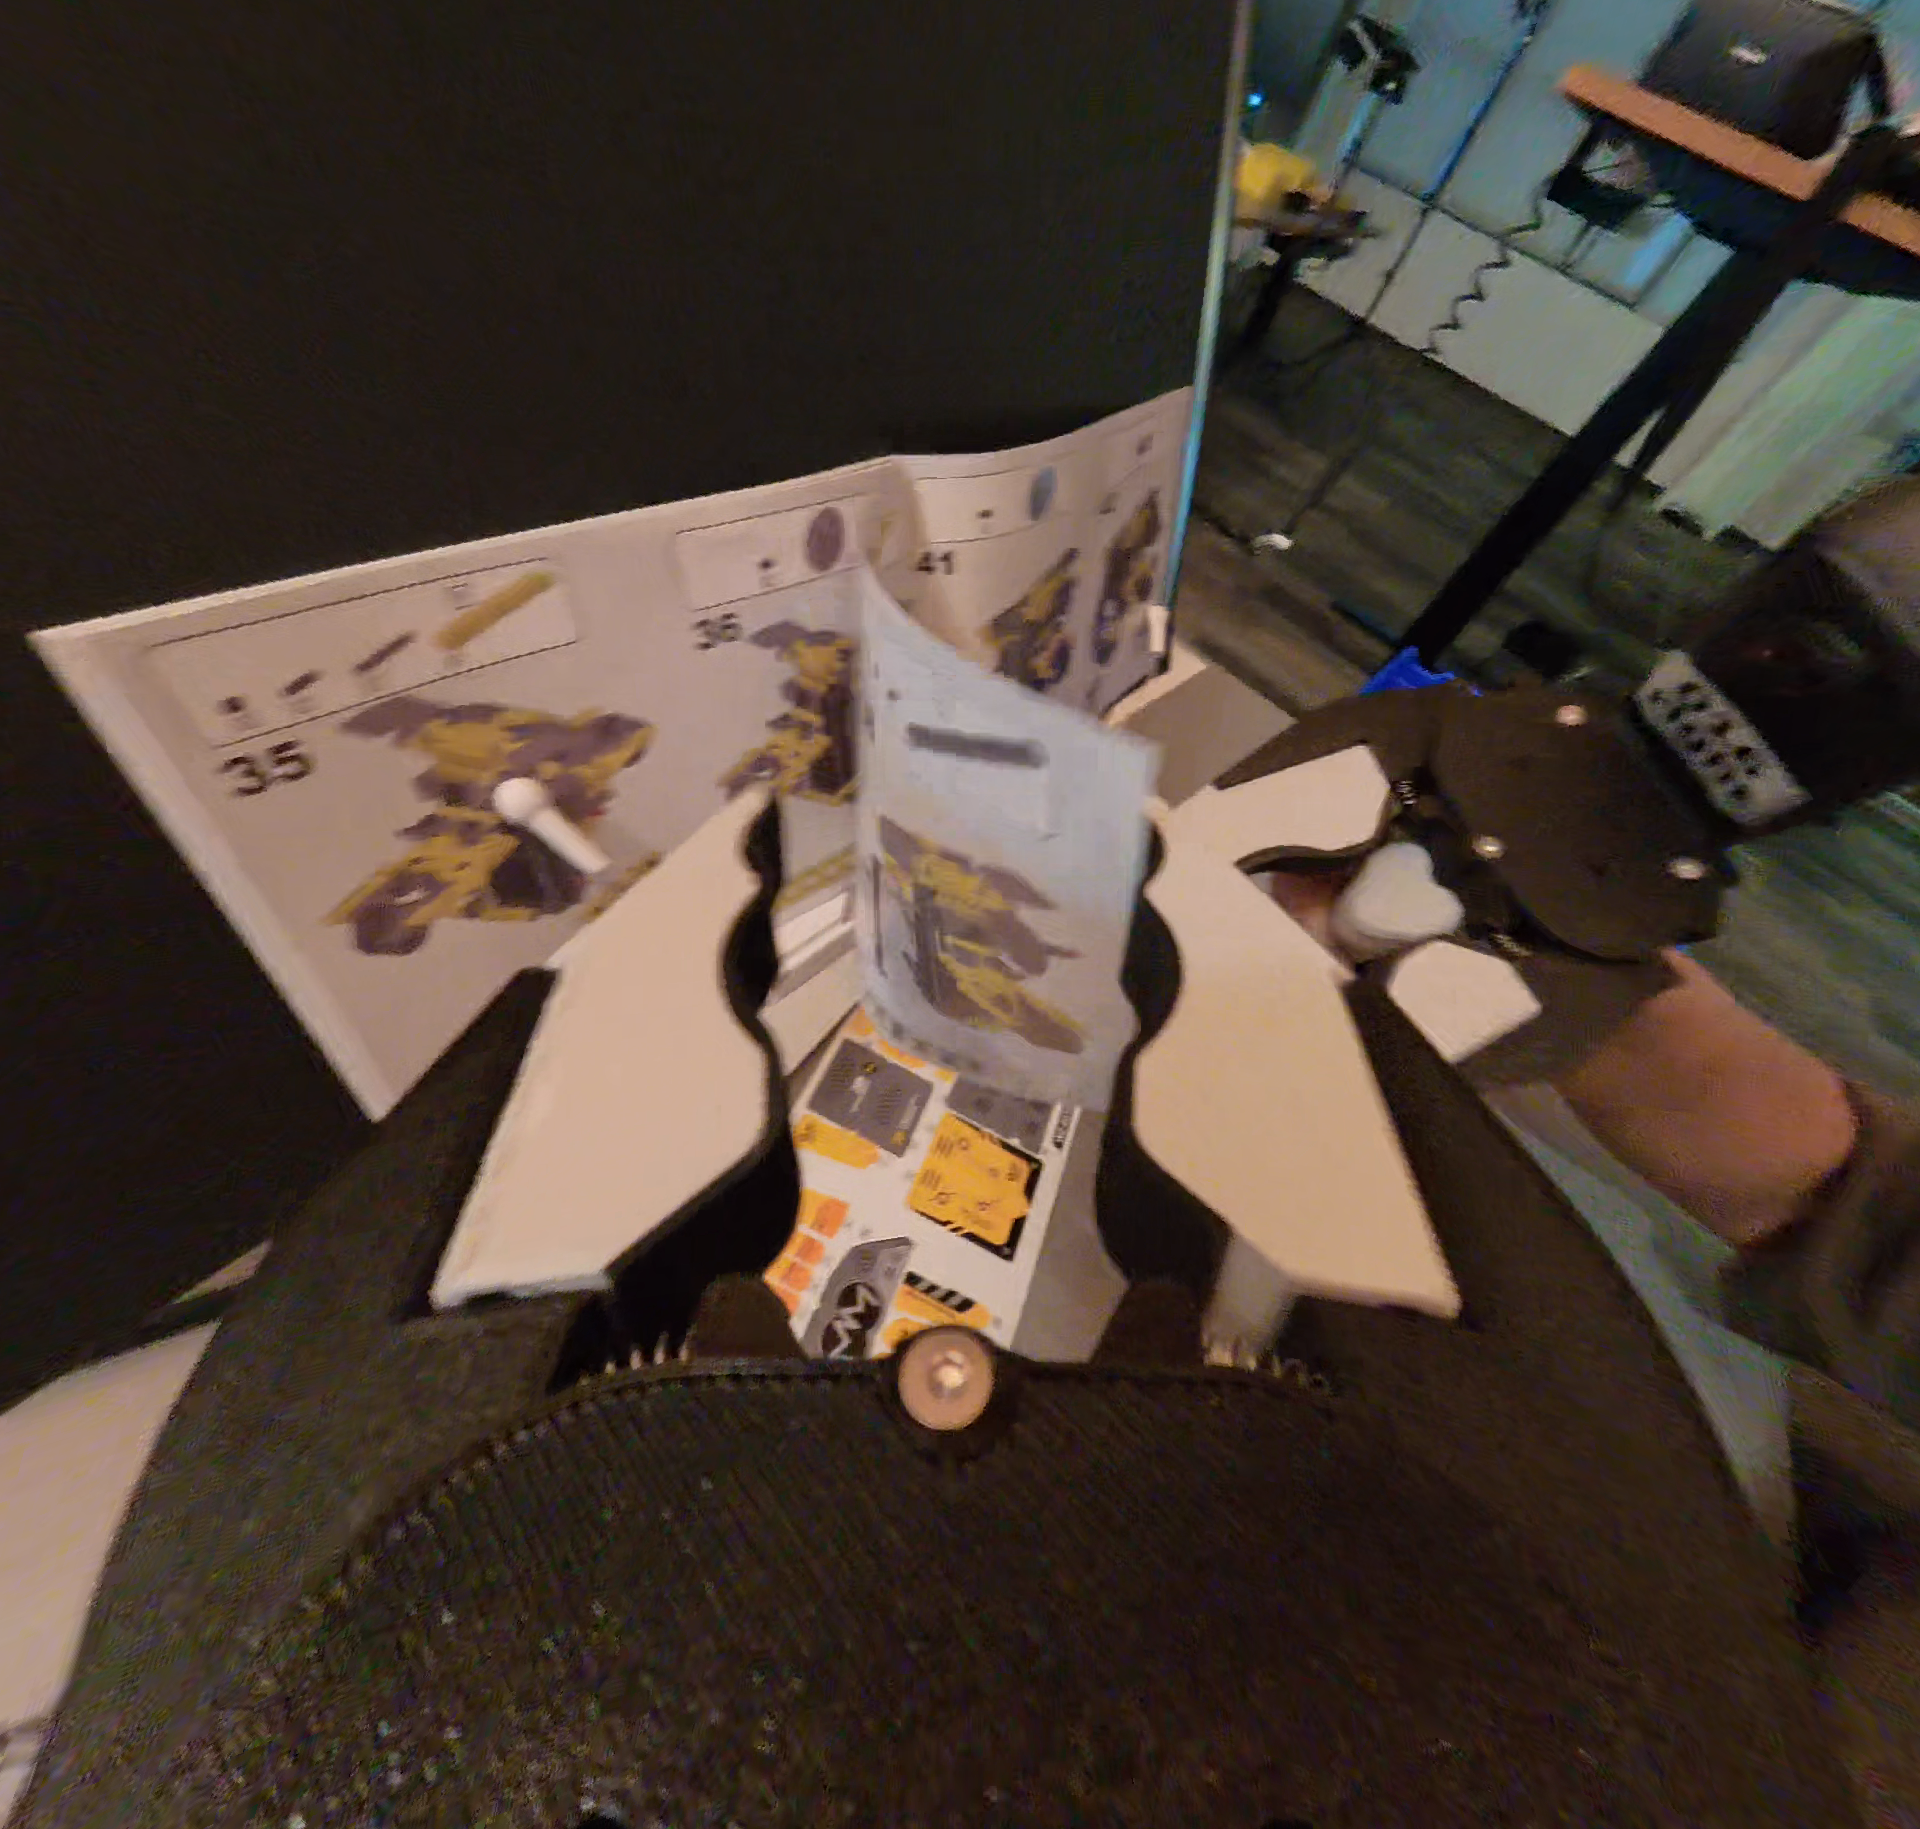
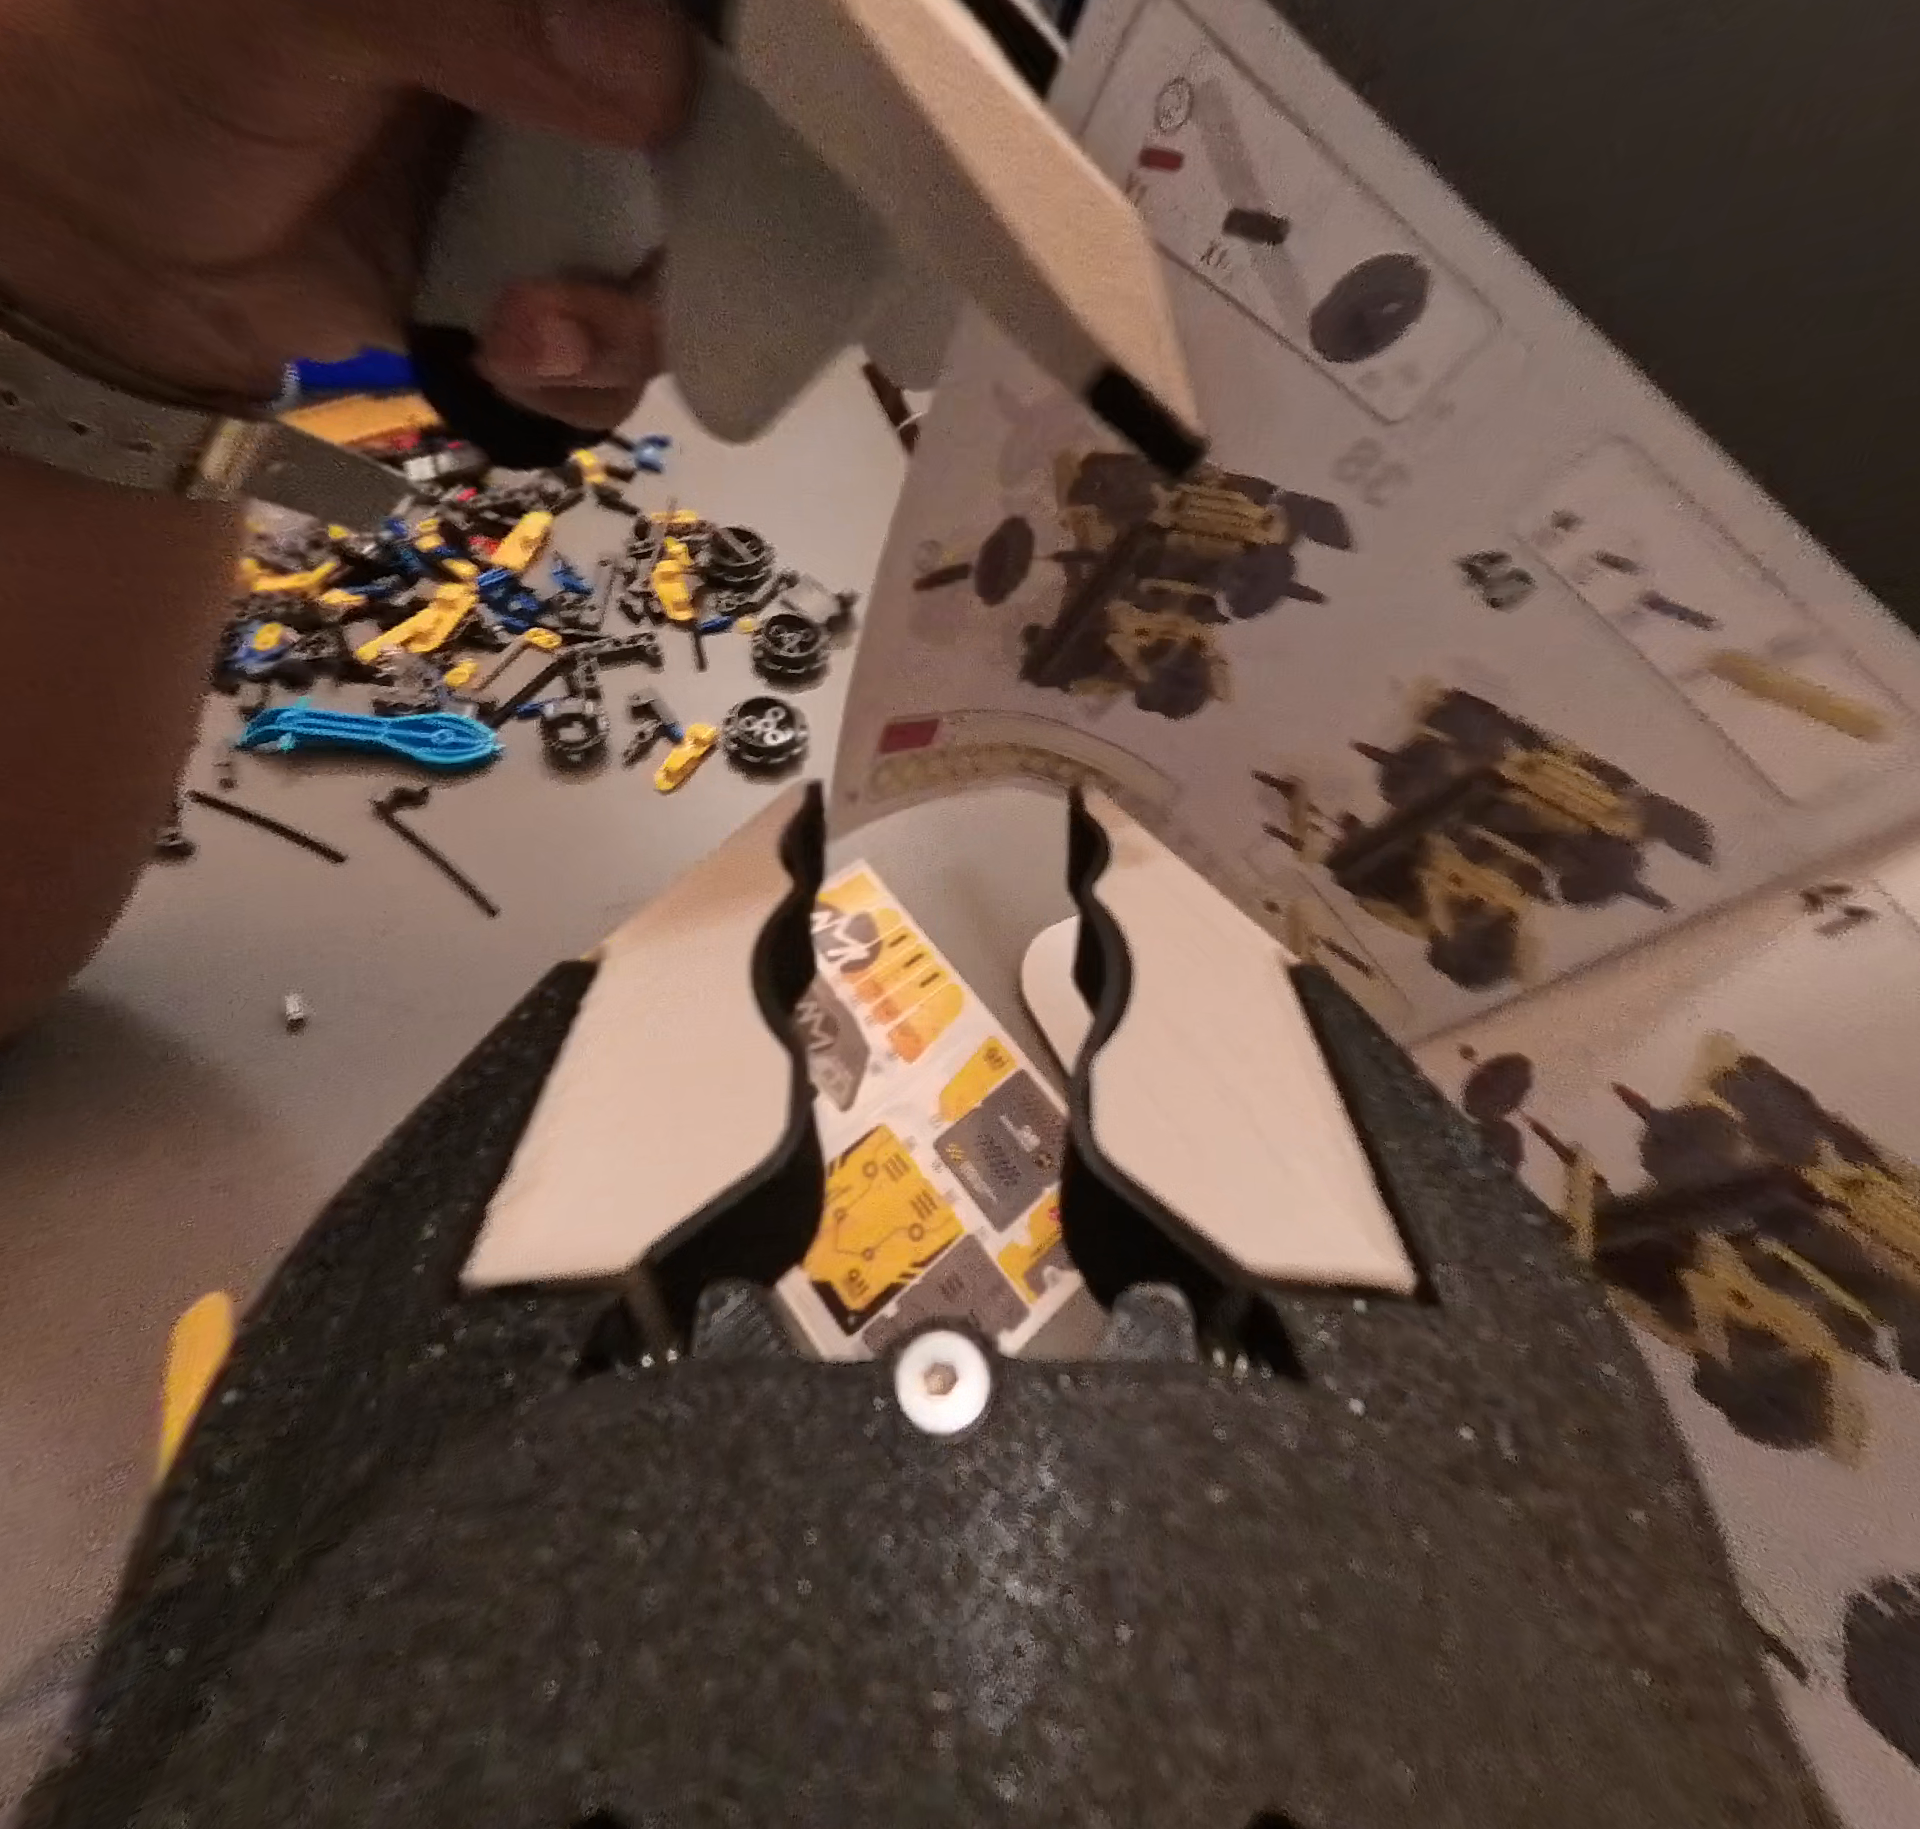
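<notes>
An open instruction booklet (image 1: 436,803) with pictures of a yellow and black vehicle leans against a black board. One loose page (image 1: 997,875) curls upright between the fingers of my left gripper (image 1: 956,823), which is open; I cannot tell if a finger touches it. A sticker sheet (image 1: 935,1177) lies flat on the table below. My right gripper (image 2: 945,823) is open and empty, hovering over that sticker sheet (image 2: 904,1156). It also shows at the right of the left wrist view (image 1: 1247,818). A finger (image 2: 987,200) of the left gripper reaches down onto the booklet (image 2: 1455,792).
A pile of yellow, blue and black building pieces (image 2: 520,616) with small wheels and a blue tool (image 2: 364,740) lies on the grey table at the left. A white pin (image 1: 545,829) sits on the booklet. The black board (image 1: 520,221) blocks the far side. A desk (image 1: 1714,148) stands beyond. One gripper's finger ends stand about 8 centimeters off the other's. It is some 7 centimeters from my left tips to the white pin (image 1: 545,829).
</notes>
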### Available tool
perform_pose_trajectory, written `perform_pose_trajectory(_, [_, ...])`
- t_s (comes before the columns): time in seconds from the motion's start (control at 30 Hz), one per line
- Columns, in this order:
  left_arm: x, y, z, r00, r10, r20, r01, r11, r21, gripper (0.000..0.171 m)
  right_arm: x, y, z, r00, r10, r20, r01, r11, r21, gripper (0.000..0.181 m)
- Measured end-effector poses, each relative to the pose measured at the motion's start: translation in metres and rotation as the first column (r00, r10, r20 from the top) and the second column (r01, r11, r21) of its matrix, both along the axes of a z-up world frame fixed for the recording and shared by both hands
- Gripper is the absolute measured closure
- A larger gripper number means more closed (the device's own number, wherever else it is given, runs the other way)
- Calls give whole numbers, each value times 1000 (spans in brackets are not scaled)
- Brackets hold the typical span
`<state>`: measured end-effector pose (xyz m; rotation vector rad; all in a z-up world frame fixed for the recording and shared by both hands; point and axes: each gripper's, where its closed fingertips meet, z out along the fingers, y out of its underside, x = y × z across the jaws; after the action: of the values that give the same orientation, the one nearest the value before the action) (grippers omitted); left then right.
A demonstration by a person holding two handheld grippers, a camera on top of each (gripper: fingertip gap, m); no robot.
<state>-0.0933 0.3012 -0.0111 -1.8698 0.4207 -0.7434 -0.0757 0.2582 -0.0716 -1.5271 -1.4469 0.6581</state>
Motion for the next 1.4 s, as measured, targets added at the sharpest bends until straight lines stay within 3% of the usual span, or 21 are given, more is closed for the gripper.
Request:
perform_pose_trajectory(0.07, [-9, 3, -3, 1000, -8, 19, 8, 1000, -11, 146, -2, 4, 4, 1000, 1, 25, -1, 1000, -1, 127])
perform_pose_trajectory(0.17, [-24, 7, -6, 999, -3, 44, 4, 1000, -20, 163, 3, 25, 35, 999, -43, -14, 44, 994, 97, 127])
perform_pose_trajectory(0.3, [-44, 11, -9, 999, 36, -4, -36, 999, -6, 169, 4, 54, 94, 989, -89, -116, 114, 965, 234, 143])
perform_pose_trajectory(0.4, [-46, 6, -1, 1000, 9, -27, -8, 999, 49, 171, -10, 71, 113, 994, -94, -59, 108, 949, 295, 147])
perform_pose_trajectory(0.5, [-40, 2, 3, 998, -16, -61, 22, 995, 94, 171, -34, 72, 103, 995, -22, 98, 1, 977, 215, 123])
perform_pose_trajectory(0.6, [-34, 1, 8, 995, -37, -92, 50, 988, 144, 171, -46, 59, 80, 958, 112, 265, -127, 991, 39, 100])
perform_pose_trajectory(0.63, [-33, 0, 8, 994, -41, -99, 56, 986, 154, 171, -46, 56, 73, 939, 147, 311, -152, 988, -11, 104])
perform_pose_trajectory(0.7, [-41, 5, 10, 996, 11, -88, 4, 986, 167, 168, -43, 57, 68, 914, 173, 367, -167, 985, -47, 146])
perform_pose_trajectory(0.73, [-48, 8, 12, 997, 45, -65, -34, 984, 173, 153, -41, 64, 70, 919, 142, 367, -142, 990, -27, 169])
perform_pose_trajectory(0.77, [-55, 11, 12, 997, 70, -35, -64, 984, 167, 145, -39, 71, 73, 927, 105, 359, -111, 994, -6, 178])
perform_pose_trajectory(0.83, [-68, 15, 4, 994, 107, 3, -106, 989, 107, 140, -31, 83, 78, 944, 30, 328, -37, 999, 15, 181])
perform_pose_trajectory(0.97, [-87, 26, -38, 984, 167, -57, -172, 981, -85, 138, -5, 110, 92, 966, -145, 213, 131, 988, 77, 181])
perform_pose_trajectory(1.17, [-52, 37, -79, 995, 48, -90, -69, 968, -242, 132, 22, 118, 97, 970, -220, 107, 210, 973, 94, 181])
perform_pose_trajectory(1.3, [-49, 48, -81, 991, 80, -108, -103, 968, -228, 146, 25, 117, 94, 971, -215, 102, 206, 974, 90, 181])
perform_pose_trajectory(1.4, [-47, 50, -72, 994, 91, -53, -100, 976, -194, 149, 22, 119, 91, 966, -227, 123, 212, 969, 124, 181])
